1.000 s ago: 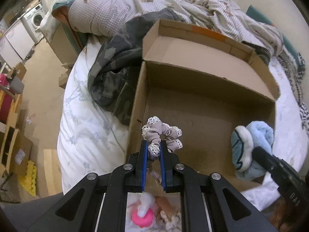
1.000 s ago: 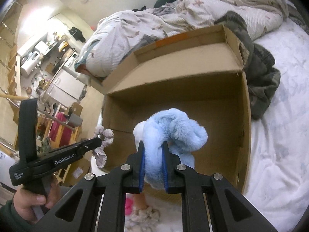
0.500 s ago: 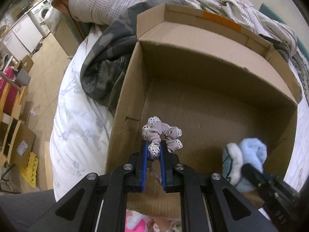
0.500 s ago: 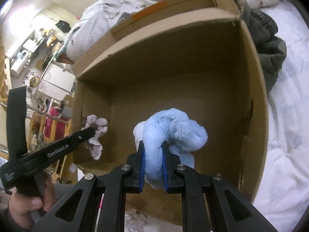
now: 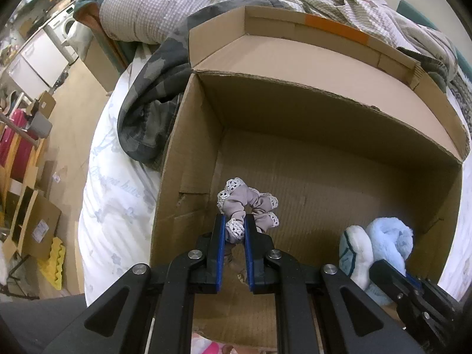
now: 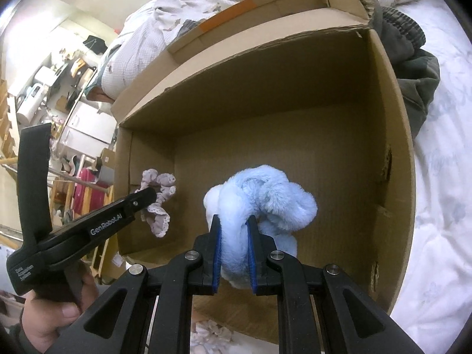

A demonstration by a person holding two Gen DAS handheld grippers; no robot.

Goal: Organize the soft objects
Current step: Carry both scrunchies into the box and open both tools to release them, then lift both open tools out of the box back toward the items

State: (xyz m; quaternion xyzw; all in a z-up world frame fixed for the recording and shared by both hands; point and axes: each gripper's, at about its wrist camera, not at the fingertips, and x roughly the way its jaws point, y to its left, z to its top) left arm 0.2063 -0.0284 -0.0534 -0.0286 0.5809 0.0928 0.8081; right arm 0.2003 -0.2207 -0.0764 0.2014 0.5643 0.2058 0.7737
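Observation:
An open cardboard box (image 5: 188, 159) (image 6: 395, 147) lies on the bed, its inside bare. My left gripper (image 5: 234, 221) is shut on a beige scrunchie (image 5: 247, 203) with white lace trim, held over the box's near left part. In the right wrist view that scrunchie (image 6: 157, 197) hangs from the left gripper (image 6: 150, 196) beside the left wall. My right gripper (image 6: 234, 221) is shut on a fluffy light-blue plush toy (image 6: 265, 197), low inside the box. The left wrist view shows the plush (image 5: 380, 244) at the box's near right corner.
A dark camouflage garment (image 5: 150, 112) lies against the box's side on the white bedsheet (image 5: 115, 194). A rumpled checked quilt (image 5: 165, 3) is piled behind the box. More soft items (image 6: 212, 336) lie on the bed just before the box. A hand (image 6: 56, 318) grips the left tool.
Both grippers have come down into the box with their loads; the box now fills both views and the plush sits lower by the near right corner.

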